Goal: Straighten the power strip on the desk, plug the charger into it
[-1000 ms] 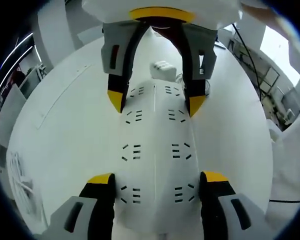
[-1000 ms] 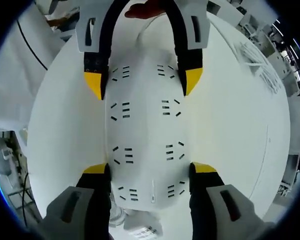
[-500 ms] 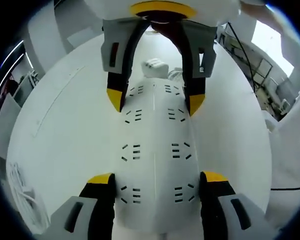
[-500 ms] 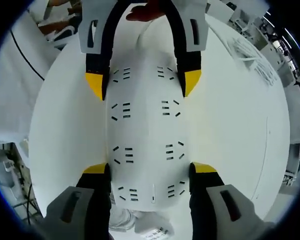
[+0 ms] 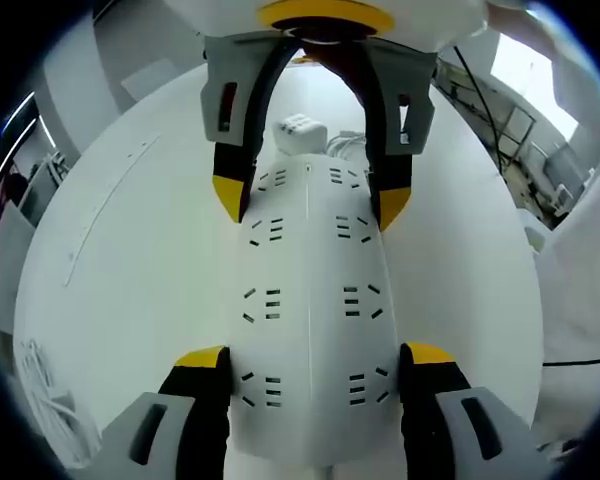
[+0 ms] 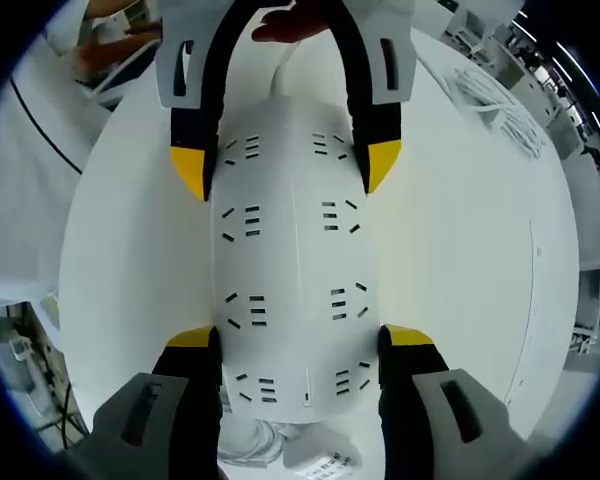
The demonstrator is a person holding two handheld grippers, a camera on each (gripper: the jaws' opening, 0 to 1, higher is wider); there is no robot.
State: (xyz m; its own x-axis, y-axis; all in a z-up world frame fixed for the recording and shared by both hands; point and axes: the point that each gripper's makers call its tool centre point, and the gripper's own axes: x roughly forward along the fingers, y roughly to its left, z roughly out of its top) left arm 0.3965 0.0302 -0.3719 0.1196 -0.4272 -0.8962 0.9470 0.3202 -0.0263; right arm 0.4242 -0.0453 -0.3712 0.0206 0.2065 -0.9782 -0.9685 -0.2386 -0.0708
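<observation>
Left gripper (image 5: 315,355): I've got my jaws spread to the strip's full width, yellow tips pressed against both long sides of the white power strip (image 5: 310,300), clamping its near end.
Right gripper (image 6: 300,335): same grip from the opposite end, jaws wide apart, tips hard against the strip's (image 6: 292,260) two long edges.
Opposing gripper, left gripper view: the right gripper (image 5: 310,205) reaches down from the top, its yellow tips touching the strip's far end.
Opposing gripper, right gripper view: the left gripper (image 6: 285,170) comes in from the top, gripping the far end.
Power strip: it lies flat on the white desk (image 5: 130,260), long axis running straight away between my jaws in both views, socket faces up, in two columns.
Charger: in the left gripper view, a white charger (image 5: 298,132) sits on the desk just beyond the strip's far end, between the right gripper's jaws.
Right gripper view extra: the charger (image 6: 325,462) shows at the bottom edge, behind my jaws, with a coiled white cable (image 6: 250,450) beside it.
Desk: white surface (image 6: 460,270) either side of the strip.
</observation>
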